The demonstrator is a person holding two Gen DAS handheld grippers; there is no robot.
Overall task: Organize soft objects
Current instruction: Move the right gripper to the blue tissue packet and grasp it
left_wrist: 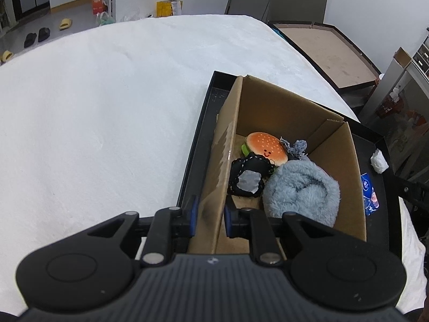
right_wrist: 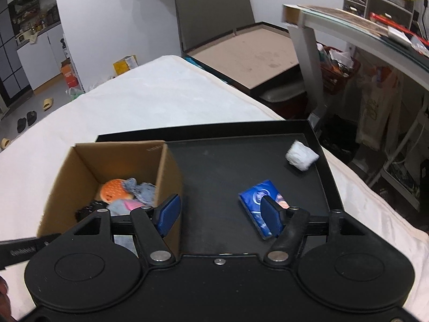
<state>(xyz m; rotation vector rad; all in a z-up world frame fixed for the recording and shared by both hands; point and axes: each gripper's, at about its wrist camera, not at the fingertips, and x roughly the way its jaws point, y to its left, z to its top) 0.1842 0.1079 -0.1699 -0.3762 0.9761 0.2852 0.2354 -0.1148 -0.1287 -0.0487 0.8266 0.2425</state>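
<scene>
The blue packet (right_wrist: 261, 209) lies beside the parted right gripper (right_wrist: 218, 214).

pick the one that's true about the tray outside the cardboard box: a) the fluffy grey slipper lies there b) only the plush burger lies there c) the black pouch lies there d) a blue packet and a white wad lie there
d, since the blue packet and the white wad lie on the bare floor of the black tray, beside the cardboard box, while the plush burger sits inside the box.
</scene>
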